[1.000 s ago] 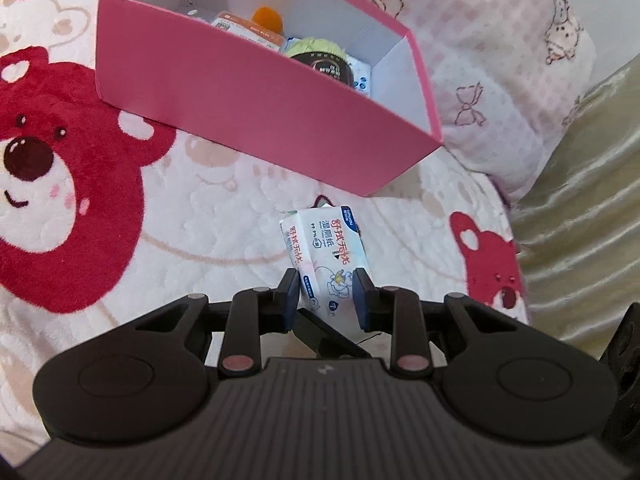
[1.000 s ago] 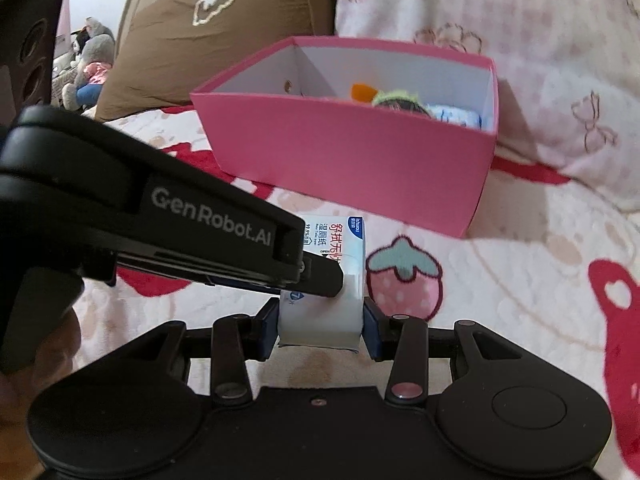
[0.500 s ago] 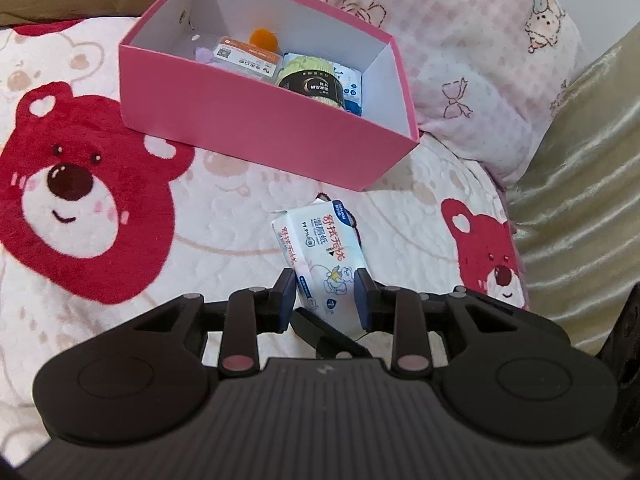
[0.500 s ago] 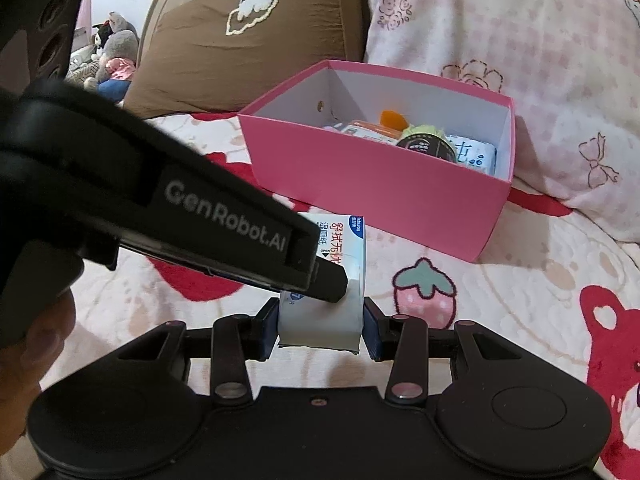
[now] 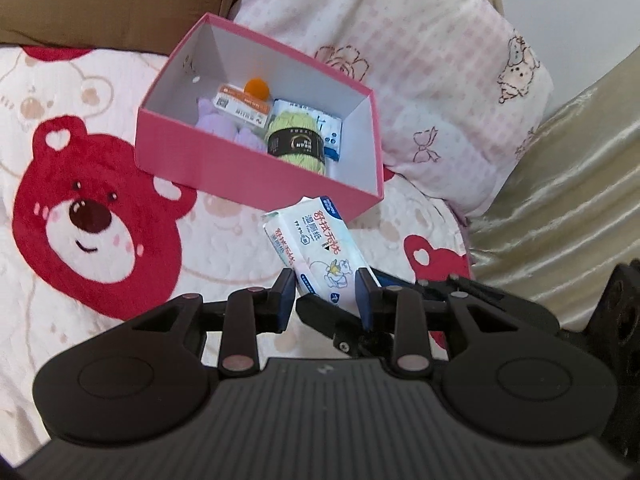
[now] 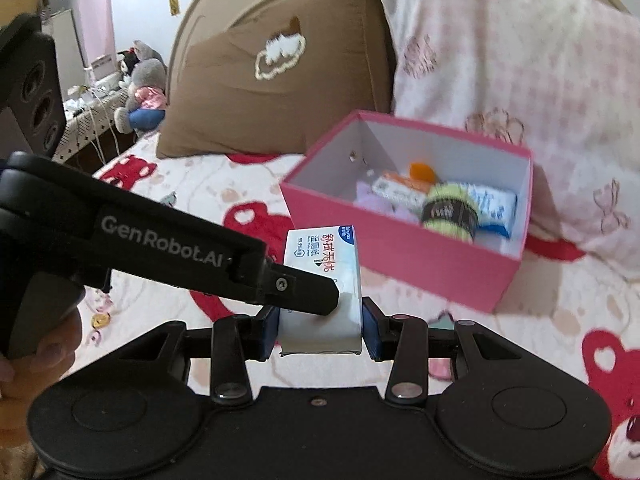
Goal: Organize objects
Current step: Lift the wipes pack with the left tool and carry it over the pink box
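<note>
A white and blue pack of wet wipes (image 5: 316, 248) (image 6: 324, 256) hangs above the bedspread, held by both grippers. My left gripper (image 5: 325, 300) is shut on it across its thickness; its upper finger (image 6: 304, 286) presses on the pack's top. My right gripper (image 6: 321, 328) is shut on the pack's two sides, and one of its fingers (image 5: 332, 318) shows under the pack. Just beyond stands the open pink box (image 5: 256, 164) (image 6: 400, 248). It holds a green yarn ball (image 5: 298, 142), a purple item (image 5: 216, 124), a small orange and white carton (image 5: 242, 106), an orange ball (image 5: 257, 87) and a blue and white pack (image 5: 330, 132).
The bedspread (image 5: 92, 216) is white with red bears. A pink checked pillow (image 5: 420, 60) lies behind the box, a brown pillow (image 6: 248, 92) to its left, gold fabric (image 5: 560, 184) at the right. A person's hand (image 6: 40, 356) grips the left handle. Plush toys (image 6: 140, 92) sit far left.
Both grippers have risen together with the pack between them. The pack has left the bedspread, and the inside of the pink box now shows from higher up.
</note>
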The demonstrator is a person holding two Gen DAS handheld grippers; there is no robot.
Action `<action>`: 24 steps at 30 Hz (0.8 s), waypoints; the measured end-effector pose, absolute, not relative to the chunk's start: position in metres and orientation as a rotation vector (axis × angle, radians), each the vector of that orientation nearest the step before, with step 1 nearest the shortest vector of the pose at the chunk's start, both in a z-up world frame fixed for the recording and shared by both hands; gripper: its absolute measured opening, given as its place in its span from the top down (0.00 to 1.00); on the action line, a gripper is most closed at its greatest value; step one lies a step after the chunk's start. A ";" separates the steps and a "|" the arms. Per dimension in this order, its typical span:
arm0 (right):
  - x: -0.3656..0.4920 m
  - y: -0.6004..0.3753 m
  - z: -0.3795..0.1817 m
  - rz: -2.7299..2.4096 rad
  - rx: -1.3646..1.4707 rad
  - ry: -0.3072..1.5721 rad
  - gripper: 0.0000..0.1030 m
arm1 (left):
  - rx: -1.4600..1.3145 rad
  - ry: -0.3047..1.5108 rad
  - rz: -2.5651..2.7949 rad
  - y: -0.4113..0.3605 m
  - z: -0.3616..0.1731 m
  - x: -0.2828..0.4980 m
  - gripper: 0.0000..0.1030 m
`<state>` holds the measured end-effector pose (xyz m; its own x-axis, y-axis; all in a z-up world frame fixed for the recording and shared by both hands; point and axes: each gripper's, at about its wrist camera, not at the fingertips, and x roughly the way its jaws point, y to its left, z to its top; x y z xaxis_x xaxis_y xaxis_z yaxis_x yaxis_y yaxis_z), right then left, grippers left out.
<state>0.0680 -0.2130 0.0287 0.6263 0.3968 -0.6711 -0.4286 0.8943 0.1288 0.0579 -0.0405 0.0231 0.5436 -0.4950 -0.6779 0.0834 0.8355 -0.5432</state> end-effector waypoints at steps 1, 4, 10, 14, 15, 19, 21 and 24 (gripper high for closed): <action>0.070 -0.212 0.033 0.485 -0.046 0.756 0.55 | -0.490 0.942 -0.361 -0.037 0.026 0.058 0.71; 0.073 -0.207 0.040 0.523 -0.061 0.758 0.55 | -0.489 0.949 -0.365 -0.027 0.031 0.058 0.71; 0.074 -0.189 0.051 0.567 -0.141 0.741 0.55 | -0.490 0.955 -0.391 -0.010 0.041 0.061 0.69; 0.080 -0.183 0.063 0.586 -0.179 0.728 0.55 | -0.477 0.947 -0.405 -0.003 0.051 0.071 0.67; 0.082 -0.181 0.067 0.587 -0.189 0.724 0.55 | -0.474 0.942 -0.406 -0.002 0.054 0.075 0.66; 0.101 -0.171 0.084 0.572 -0.225 0.734 0.55 | -0.515 0.936 -0.401 0.004 0.071 0.095 0.64; 0.114 -0.165 0.097 0.552 -0.239 0.761 0.55 | -0.540 0.927 -0.407 0.009 0.082 0.106 0.64; 0.132 -0.160 0.118 0.550 -0.261 0.776 0.55 | -0.554 0.915 -0.418 0.019 0.097 0.123 0.64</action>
